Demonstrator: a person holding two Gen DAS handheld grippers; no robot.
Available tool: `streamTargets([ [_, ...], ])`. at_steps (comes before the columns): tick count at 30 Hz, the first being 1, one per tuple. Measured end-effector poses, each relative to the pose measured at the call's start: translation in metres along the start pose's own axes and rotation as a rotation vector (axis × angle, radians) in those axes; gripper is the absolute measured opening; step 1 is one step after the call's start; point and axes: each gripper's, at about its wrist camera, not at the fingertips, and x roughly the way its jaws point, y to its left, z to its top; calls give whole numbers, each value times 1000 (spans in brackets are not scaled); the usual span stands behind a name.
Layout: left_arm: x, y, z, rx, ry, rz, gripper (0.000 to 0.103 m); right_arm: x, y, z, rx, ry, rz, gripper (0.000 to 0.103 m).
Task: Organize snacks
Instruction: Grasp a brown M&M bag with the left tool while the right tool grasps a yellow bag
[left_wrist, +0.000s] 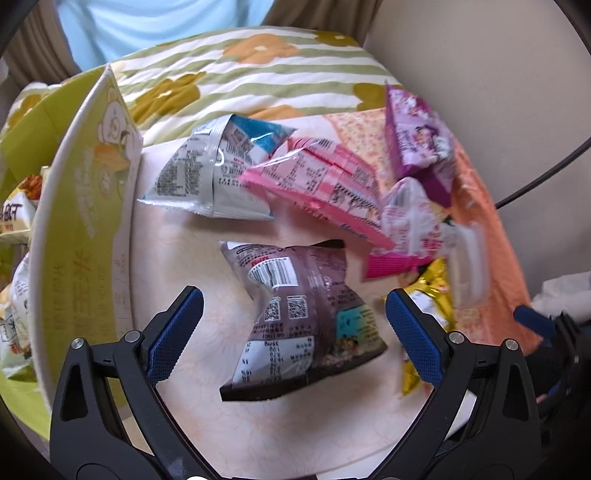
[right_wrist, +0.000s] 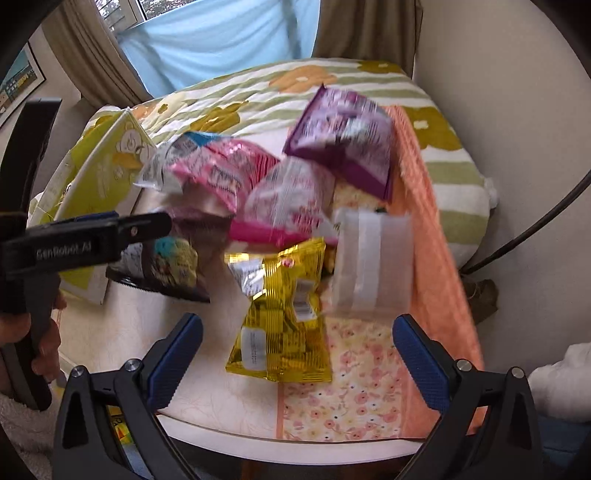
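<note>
Snack packets scattered beside a green box (left_wrist: 85, 221).
The brown packet (left_wrist: 295, 317) is framed by the spread-apart left gripper (left_wrist: 294, 325); the gold packet (right_wrist: 282, 314) by the spread-apart right gripper (right_wrist: 297, 350).

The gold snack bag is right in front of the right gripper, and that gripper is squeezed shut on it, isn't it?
Not quite. The gold snack bag does lie right in front of the right gripper, but that gripper is open: its jaws stand wide apart on either side, touching nothing. The right wrist view shows this; the bag lies loose on the table.
</note>
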Motion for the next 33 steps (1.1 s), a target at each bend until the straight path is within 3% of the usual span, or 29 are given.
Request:
streamTargets([
  [15,46,2,-3,3,71,-21,98,49,7,-13,-3,18,33,102],
  [17,49,3,-5,8,81,-31,96,51,7,-14,-1,19,32,102],
  [19,53,4,-10,13,94,-46,83,52,5,-15,3,20,31,102],
  [25,55,2,-18,52,85,-49,78,55,2,-15,17,22,34,102],
  [30,49,3,-21,67,69,-47,73,59,4,-18,20,33,28,96],
  [32,43,-1,-28,83,60,-30,72,63,5,-19,31,50,30,85],
  [33,39,-3,-30,95,55,-26,72,64,4,-20,34,54,29,85],
])
